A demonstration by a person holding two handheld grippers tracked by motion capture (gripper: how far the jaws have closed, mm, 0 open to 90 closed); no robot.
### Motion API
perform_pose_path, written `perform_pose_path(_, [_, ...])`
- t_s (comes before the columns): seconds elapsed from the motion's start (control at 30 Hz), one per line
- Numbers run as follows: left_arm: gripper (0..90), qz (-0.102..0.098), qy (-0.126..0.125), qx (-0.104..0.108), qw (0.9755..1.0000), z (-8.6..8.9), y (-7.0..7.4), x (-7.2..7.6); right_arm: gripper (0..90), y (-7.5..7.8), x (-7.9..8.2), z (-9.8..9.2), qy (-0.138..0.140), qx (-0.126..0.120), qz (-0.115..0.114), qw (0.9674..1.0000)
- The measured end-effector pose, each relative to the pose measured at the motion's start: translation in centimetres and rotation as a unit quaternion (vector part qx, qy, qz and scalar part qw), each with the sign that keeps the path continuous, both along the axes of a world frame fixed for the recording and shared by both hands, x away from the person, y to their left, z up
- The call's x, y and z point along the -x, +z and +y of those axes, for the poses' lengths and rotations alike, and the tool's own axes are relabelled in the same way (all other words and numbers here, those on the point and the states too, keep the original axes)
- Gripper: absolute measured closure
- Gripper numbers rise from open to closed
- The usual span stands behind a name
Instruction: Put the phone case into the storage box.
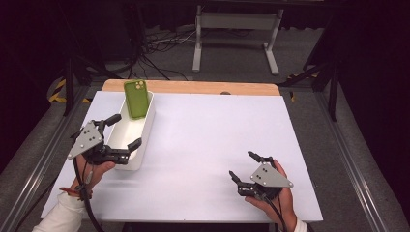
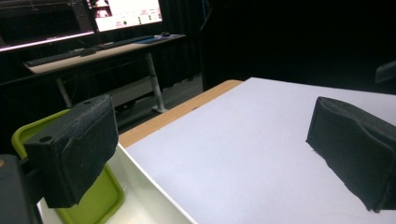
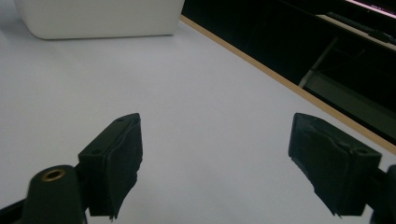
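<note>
A green phone [image 1: 136,98] leans upright against the far end of a long white bin [image 1: 145,140] at the table's left. My left gripper [image 1: 124,131] is open over the bin's near half, one jaw on each side of it. In the left gripper view the phone [image 2: 93,200] shows behind the left pad [image 2: 74,149], with the bin's rim [image 2: 154,182] below. My right gripper [image 1: 242,165] rests open near the front right of the table with nothing between its pads [image 3: 116,158]. The bin [image 3: 100,18] appears far off in the right gripper view.
The white table top [image 1: 212,130] has a wooden strip [image 1: 193,87] along its far edge. Beyond it stand a white desk frame [image 1: 237,34] and floor cables [image 1: 159,43]. A desk with a lit monitor [image 2: 126,11] is seen in the left gripper view.
</note>
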State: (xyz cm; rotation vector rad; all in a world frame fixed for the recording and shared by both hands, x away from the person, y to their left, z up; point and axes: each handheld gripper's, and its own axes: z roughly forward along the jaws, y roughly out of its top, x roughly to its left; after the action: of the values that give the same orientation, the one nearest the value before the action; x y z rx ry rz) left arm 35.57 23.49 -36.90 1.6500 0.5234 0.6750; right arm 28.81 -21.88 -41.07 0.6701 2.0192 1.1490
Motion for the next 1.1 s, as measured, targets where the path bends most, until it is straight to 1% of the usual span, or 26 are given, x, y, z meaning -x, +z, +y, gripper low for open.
perform_pose_path(0.1, [3.0,0.001,-0.006,-0.002,1.0,-0.2,-0.3,0.4,18.5,0.1,0.0,0.0,-0.001,-0.001,-0.002,1.0])
perform_pose_path(0.23, [2.9,0.0,-0.01,-0.012,0.9999,-0.5,-0.5,0.8,18.5,0.0,0.1,0.0,0.001,0.0,-0.003,1.0])
perform_pose_path(0.3, [2.9,0.0,-0.013,-0.009,0.9999,-0.7,-0.6,1.1,18.5,0.0,0.1,0.1,0.001,0.0,-0.003,1.0])
perform_pose_path(0.33, [2.8,-0.001,-0.013,-0.012,0.9999,-0.7,-0.6,1.2,18.5,0.1,0.1,0.1,0.002,0.0,-0.003,1.0])
perform_pose_path(0.5, [2.6,0.0,-0.018,-0.012,0.9998,-1.0,-0.8,1.6,18.5,0.1,0.2,0.1,0.003,0.0,-0.003,1.0])
perform_pose_path(0.63, [2.6,-0.003,-0.021,-0.016,0.9996,-1.2,-0.9,2.0,17.9,0.1,0.2,0.1,0.004,0.001,-0.003,1.0])
perform_pose_path(0.7, [2.6,-0.002,-0.025,-0.012,0.9996,-1.2,-0.9,2.3,17.5,0.1,0.3,0.1,0.002,0.0,-0.004,1.0])
perform_pose_path(0.77, [2.6,-0.006,-0.025,-0.01,0.9996,-1.3,-1.1,2.6,17.2,0.1,0.4,0.1,0.005,-0.001,-0.004,1.0])
perform_pose_path(0.8, [2.6,-0.006,-0.028,-0.015,0.9995,-1.4,-1.1,2.7,17.2,0.1,0.4,0.1,0.005,-0.001,-0.004,1.0])
perform_pose_path(0.9, [2.6,-0.007,-0.03,-0.015,0.9994,-1.7,-1.4,3.1,16.9,0.1,0.5,0.2,0.008,0.0,-0.008,0.9999])
perform_pose_path(0.97, [2.6,-0.003,-0.034,-0.018,0.9992,-1.9,-1.7,3.2,16.4,0.1,0.5,0.2,0.009,0.0,-0.008,0.9999])
perform_pose_path(1.0, [2.6,-0.001,-0.035,-0.019,0.9992,-1.9,-1.8,3.3,16.2,0.1,0.5,0.2,0.012,-0.004,-0.007,0.9999])
perform_pose_path(1.03, [2.6,-0.001,-0.036,-0.024,0.9991,-2.0,-1.9,3.4,16.1,0.1,0.6,0.2,0.013,-0.004,-0.008,0.9999])
perform_pose_path(1.1, [2.6,-0.002,-0.038,-0.027,0.9989,-2.2,-2.1,3.6,15.3,0.1,0.6,0.2,0.015,-0.005,-0.009,0.9998])
